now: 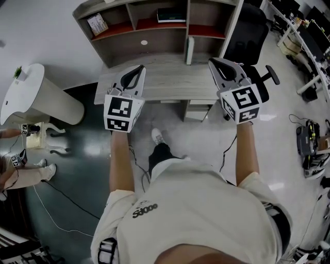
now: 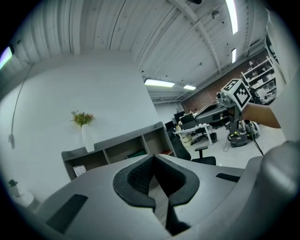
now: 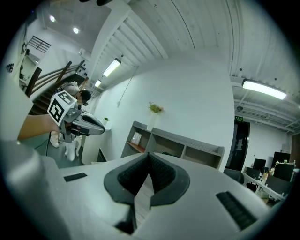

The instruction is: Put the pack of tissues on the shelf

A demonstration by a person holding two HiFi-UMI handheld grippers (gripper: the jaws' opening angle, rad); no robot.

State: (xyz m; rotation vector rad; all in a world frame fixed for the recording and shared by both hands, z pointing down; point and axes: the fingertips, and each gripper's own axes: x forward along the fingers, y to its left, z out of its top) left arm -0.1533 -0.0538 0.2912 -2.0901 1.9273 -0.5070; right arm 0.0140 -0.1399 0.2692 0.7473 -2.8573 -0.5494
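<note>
Left gripper (image 1: 138,69) and right gripper (image 1: 213,63) were both clenched, empty, held level, pointing at shelf (image 1: 135,27) on desk (image 1: 170,82).

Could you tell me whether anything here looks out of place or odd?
Nothing stands out. The pale wooden desk looks tidy, a small white box and a dark flat book sit in the shelf compartments, and the left gripper and right gripper are shut, holding nothing.
</note>
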